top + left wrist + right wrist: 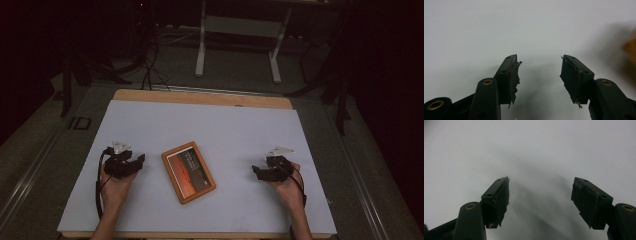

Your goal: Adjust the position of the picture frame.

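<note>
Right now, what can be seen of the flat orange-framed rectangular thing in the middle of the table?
The flat rectangular thing with an orange-brown frame lies face up on the white sheet that covers the table, turned at an angle to the table's edges. Its inner panel is dark reddish-brown with a paler strip and small marks too fine to read; it looks like a book or a cased tablet, I cannot tell which. It lies between the two grippers, and neither touches it. A blurred orange patch at the right edge of the left gripper view may be its corner.

An orange-framed book (188, 171) with a dark reddish cover and pale lettering lies flat on the white tabletop (200, 125), near its middle toward the near edge, untouched, its long axis turned to run from about eleven o'clock to five o'clock.
</note>
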`<state>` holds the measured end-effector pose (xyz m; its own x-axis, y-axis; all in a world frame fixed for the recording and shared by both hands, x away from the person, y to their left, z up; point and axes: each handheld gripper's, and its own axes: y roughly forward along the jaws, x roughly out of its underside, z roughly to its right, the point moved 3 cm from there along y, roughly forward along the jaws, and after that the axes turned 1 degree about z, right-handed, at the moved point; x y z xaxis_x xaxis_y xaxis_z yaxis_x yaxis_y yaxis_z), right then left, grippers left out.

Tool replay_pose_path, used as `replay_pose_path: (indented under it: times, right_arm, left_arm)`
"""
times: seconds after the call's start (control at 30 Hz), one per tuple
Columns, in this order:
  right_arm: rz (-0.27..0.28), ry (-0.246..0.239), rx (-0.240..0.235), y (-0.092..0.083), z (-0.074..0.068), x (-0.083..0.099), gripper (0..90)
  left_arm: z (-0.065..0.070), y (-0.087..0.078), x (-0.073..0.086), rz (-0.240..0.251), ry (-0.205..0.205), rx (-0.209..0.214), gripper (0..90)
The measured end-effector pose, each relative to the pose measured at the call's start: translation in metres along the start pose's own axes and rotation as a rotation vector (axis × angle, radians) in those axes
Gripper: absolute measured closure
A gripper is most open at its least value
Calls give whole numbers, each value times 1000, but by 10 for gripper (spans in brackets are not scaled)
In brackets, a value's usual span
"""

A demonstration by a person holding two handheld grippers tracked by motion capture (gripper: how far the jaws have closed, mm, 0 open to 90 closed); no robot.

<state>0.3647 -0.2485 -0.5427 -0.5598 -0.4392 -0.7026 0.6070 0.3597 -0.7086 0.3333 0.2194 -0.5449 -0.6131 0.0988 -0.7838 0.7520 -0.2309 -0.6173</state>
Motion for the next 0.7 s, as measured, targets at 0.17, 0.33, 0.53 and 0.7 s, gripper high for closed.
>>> replay_pose_path:
  times: [0.17, 0.33, 0.53, 0.7]
  right_arm:
    - [7, -5, -14, -2, -5, -4, 308]
    - [4, -17, -20, -2, -10, -7, 312]
    - [3, -31, -25, -1, -12, -8, 314]
    - [2, -40, -33, -1, -15, -9, 330]
  left_arm:
    - [4, -2, -2, 23, 0, 70, 490]
    - [7, -4, -3, 37, 10, 104, 492]
    - [10, -4, -3, 46, 31, 117, 512]
    - [12, -5, -4, 52, 45, 125, 522]
